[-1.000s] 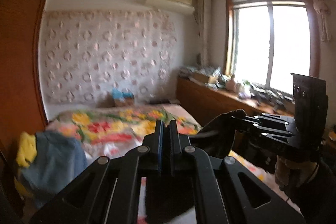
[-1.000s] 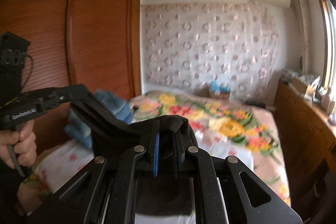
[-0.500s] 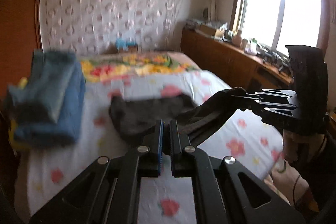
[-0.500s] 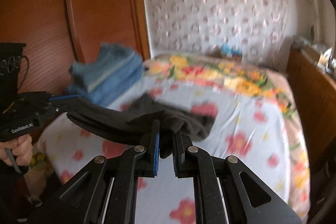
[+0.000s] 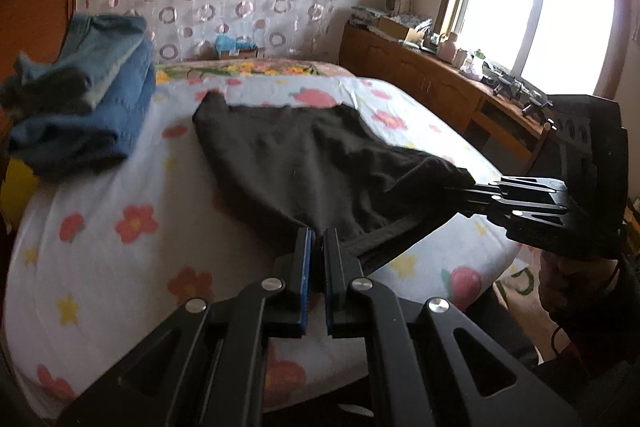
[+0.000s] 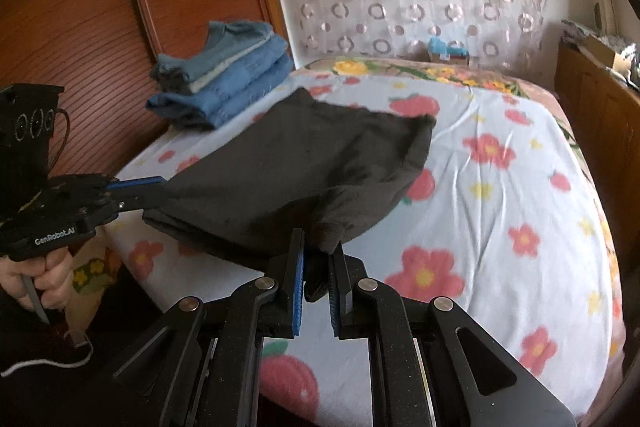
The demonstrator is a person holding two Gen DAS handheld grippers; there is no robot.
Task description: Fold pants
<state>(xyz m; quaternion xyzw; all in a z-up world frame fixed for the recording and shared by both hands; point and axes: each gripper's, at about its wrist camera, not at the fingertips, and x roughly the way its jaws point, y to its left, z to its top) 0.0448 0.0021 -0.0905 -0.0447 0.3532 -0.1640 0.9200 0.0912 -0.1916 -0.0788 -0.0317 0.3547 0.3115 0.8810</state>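
Note:
Dark grey-black pants [image 5: 304, 155] lie spread on the flowered bed, their far edge flat on the sheet and their near edge lifted. My left gripper [image 5: 316, 247] is shut on one near corner. My right gripper [image 6: 318, 259] is shut on the other near corner, with cloth bunched between its fingers. In the left wrist view the right gripper [image 5: 472, 187] holds the pants at the right. In the right wrist view the pants [image 6: 304, 163] stretch leftward to the left gripper [image 6: 156, 187].
A stack of folded blue garments [image 5: 84, 99] sits on the bed's far left corner, also in the right wrist view [image 6: 224, 79]. A wooden wardrobe [image 6: 100, 27] stands left; a wooden cabinet [image 5: 420, 79] with clutter runs under the window at right.
Both grippers came down and forward from head height. The pants went from hanging bunched between them to lying spread out over the bed sheet.

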